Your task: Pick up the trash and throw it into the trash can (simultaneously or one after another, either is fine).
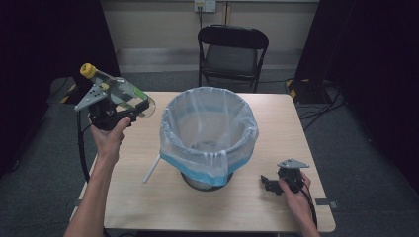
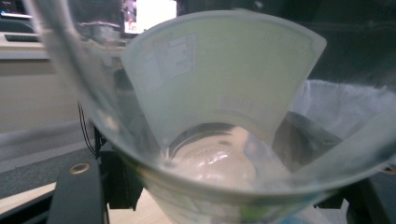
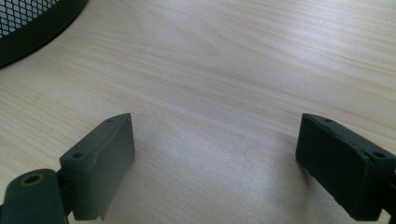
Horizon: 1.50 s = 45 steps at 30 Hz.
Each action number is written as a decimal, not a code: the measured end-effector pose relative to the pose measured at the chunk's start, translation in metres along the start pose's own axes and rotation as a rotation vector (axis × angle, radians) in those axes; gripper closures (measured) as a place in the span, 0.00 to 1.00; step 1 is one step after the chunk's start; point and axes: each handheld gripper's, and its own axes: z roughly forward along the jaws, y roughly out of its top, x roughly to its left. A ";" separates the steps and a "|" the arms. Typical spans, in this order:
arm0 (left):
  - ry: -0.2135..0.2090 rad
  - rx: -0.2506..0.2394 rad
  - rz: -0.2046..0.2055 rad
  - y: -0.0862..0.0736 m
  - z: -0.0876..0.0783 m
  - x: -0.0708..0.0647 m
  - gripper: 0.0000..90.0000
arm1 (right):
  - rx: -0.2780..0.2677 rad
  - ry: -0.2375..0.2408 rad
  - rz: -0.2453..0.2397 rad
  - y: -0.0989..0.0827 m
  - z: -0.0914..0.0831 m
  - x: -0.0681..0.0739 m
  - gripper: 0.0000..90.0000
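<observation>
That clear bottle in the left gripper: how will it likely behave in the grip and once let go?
The bottle looks empty and thin-walled, so probably light and easily dented by the left gripper. Its smooth clear plastic may slip. Being round, it would likely roll if it landed on the table rather than in the lined bin.

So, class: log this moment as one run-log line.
left gripper: holds bottle aloft | right gripper: open, on table | bin: centre

yellow-capped clear bottle (image 1: 116,91), black mesh bin (image 3: 32,23)
</observation>
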 end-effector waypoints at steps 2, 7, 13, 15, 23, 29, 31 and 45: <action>-0.005 -0.013 0.000 0.004 -0.001 -0.002 0.31 | 0.000 0.000 0.000 0.000 0.000 0.000 0.12; -0.010 -0.035 0.012 0.015 0.000 -0.007 0.31 | 0.000 0.000 0.000 0.000 0.000 0.000 0.12; -0.011 -0.038 0.037 0.027 0.005 -0.013 0.31 | 0.000 0.000 0.001 0.000 0.000 0.000 0.12; -0.012 -0.042 0.045 0.032 0.006 -0.015 0.31 | 0.000 0.000 0.001 0.000 0.000 0.000 0.12; -0.056 -0.048 0.074 0.046 0.012 -0.030 0.31 | 0.000 0.000 0.001 0.000 0.000 0.000 0.12; -0.114 -0.052 0.079 0.053 0.015 -0.039 0.31 | 0.000 0.000 0.001 0.000 0.000 0.000 0.12; -0.125 -0.053 0.071 0.054 0.016 -0.041 0.31 | 0.000 0.000 0.001 0.000 0.000 0.000 0.12; -0.279 -0.003 0.109 0.066 0.042 -0.066 0.31 | 0.000 0.000 0.000 0.000 0.000 0.000 0.12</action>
